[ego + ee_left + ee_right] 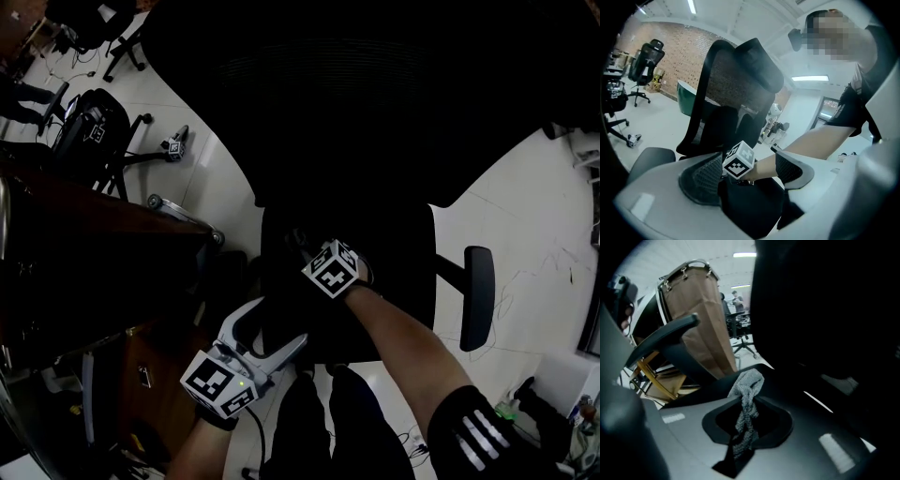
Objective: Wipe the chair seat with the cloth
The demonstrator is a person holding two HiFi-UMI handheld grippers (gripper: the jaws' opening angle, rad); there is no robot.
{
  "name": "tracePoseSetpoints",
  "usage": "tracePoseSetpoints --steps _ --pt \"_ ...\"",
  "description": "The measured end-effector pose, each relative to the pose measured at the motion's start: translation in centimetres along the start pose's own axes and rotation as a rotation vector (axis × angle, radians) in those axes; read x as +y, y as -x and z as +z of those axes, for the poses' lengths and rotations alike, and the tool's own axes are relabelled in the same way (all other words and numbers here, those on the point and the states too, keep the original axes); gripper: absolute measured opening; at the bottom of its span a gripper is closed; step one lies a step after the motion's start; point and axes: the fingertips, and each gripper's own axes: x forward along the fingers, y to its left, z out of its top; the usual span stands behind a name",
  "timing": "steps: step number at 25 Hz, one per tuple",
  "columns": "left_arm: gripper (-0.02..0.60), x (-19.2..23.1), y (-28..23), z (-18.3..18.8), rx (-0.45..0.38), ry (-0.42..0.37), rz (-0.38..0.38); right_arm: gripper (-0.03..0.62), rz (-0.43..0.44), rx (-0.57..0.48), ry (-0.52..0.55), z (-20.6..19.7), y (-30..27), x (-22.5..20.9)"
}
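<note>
The cloth [747, 399] looks light and limp, a grey knitted rag that will bunch and drag rather than slide, so a pinch on a gathered fold suits it. That is how the right hand-held gripper [743, 437] has it, jaws closed on a twisted strand with the loose end flopping forward. The bare forearm reaches in from the lower right, over the dark seat [403, 262]. The left hand-held gripper [281, 323] sits low at the seat's front edge, jaws wide, holding nothing.
</note>
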Motion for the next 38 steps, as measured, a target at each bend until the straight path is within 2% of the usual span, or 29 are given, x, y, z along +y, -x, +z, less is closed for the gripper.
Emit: tracePoseSetpoints --steps 5,11,16,24,28,33,35,38 --pt "0.379 0.6 1.7 -0.9 -0.002 0.009 0.015 0.046 0.077 0.025 0.056 1.2 -3.8 5.3" --pt "0.379 -0.1 1.2 -2.2 0.006 0.023 -0.004 0.046 0.085 0.051 0.072 -0.9 -4.5 5.6" --pt "0.379 -1.8 -0.2 -2.6 0.026 0.016 -0.049 0.046 0.011 0.156 0.13 -6.4 -1.7 2.6" --pt "0.379 -5.0 -3.4 -4.0 0.061 0.008 -0.131 0.046 -0.149 0.278 -0.007 -18.0 7.3 -5.6" --pt "0.379 -6.2 -4.0 -4.4 0.068 -0.001 -0.157 0.046 -0.212 0.301 -0.039 -21.2 11.3 -8.7" --pt "0.379 -6.6 -3.6 -4.5 0.078 0.001 -0.152 0.046 -0.253 0.325 -0.059 -22.0 12.9 -9.6" --pt "0.379 -6.5 -3.1 -4.7 0.075 0.002 -0.147 0.046 -0.241 0.291 -0.116 -21.2 12.7 -9.1" --pt "0.379 -5.8 -1.5 -4.7 0.067 0.006 -0.123 0.046 -0.193 0.201 -0.181 -17.4 11.7 -6.6"
